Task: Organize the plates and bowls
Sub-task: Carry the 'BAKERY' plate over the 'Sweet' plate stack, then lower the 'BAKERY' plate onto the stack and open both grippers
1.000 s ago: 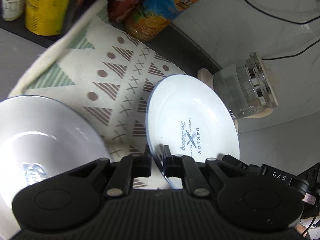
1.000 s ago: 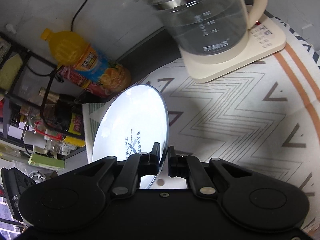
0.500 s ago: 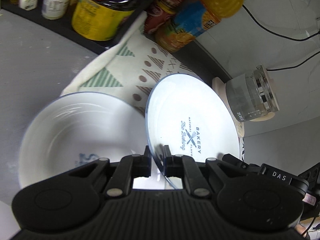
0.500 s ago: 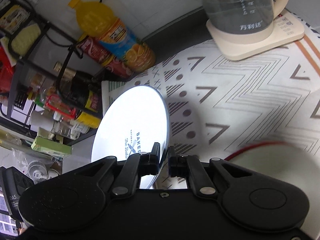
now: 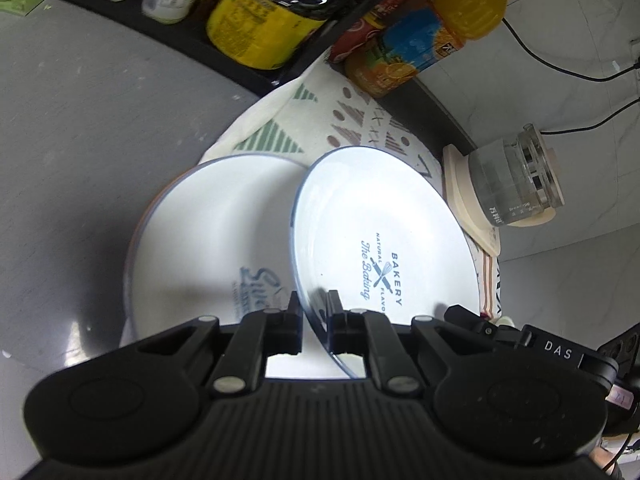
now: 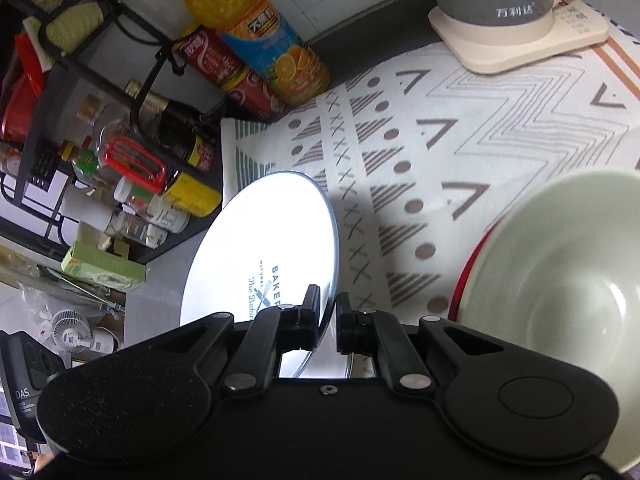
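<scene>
Grey bench [image 5: 72, 128] with a patterned cloth [image 6: 460, 140] over it, where a white bowl with blue script [image 5: 208, 240] sits at the cloth's edge. Your left gripper [image 5: 313, 312] and right gripper [image 6: 328, 314] both pinch the white BAKERY plate [image 5: 384, 232], tilted over that bowl; the cream bowl [image 6: 560, 280] sits nearby.
</scene>
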### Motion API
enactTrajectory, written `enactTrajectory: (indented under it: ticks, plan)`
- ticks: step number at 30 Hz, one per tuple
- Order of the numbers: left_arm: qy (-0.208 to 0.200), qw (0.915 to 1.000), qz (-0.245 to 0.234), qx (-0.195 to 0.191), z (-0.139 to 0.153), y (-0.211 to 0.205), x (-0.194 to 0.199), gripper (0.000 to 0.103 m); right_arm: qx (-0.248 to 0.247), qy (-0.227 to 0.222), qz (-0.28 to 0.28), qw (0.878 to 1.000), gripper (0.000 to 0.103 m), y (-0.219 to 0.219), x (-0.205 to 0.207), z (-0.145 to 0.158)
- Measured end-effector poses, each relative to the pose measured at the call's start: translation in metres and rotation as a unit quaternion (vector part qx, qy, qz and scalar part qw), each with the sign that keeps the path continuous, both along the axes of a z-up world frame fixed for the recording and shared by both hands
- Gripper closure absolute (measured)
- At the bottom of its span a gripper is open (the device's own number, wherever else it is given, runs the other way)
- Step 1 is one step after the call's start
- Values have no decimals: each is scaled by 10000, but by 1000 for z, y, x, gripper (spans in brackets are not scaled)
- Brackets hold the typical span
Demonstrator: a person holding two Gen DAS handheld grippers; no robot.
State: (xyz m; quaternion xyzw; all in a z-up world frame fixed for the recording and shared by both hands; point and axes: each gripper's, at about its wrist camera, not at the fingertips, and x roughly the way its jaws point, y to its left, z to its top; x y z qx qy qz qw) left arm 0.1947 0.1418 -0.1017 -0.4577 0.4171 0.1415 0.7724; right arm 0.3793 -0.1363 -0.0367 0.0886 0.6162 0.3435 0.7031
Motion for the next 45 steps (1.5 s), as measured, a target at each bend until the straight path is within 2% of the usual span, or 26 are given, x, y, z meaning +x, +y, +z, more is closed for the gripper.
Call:
enactTrajectory:
  ticks: [11, 17, 35, 45]
  plan:
    - [69, 9998, -129, -134, -20, 0, -22, 94, -269, -141, 43, 9995, 95, -2, -35, -6]
    - [175, 9997, -158, -117, -29, 0, -26, 94, -548, -310, 248, 9977, 95, 3, -49, -9]
    - [425, 9991, -7, -84, -36, 7, -26, 94, -1022, -701, 686, 9899, 93, 30, -61, -14]
    - [626, 9979, -157, 20, -37, 4, -20, 91, -1004, -657, 405, 9919, 94, 27, -61, -17]
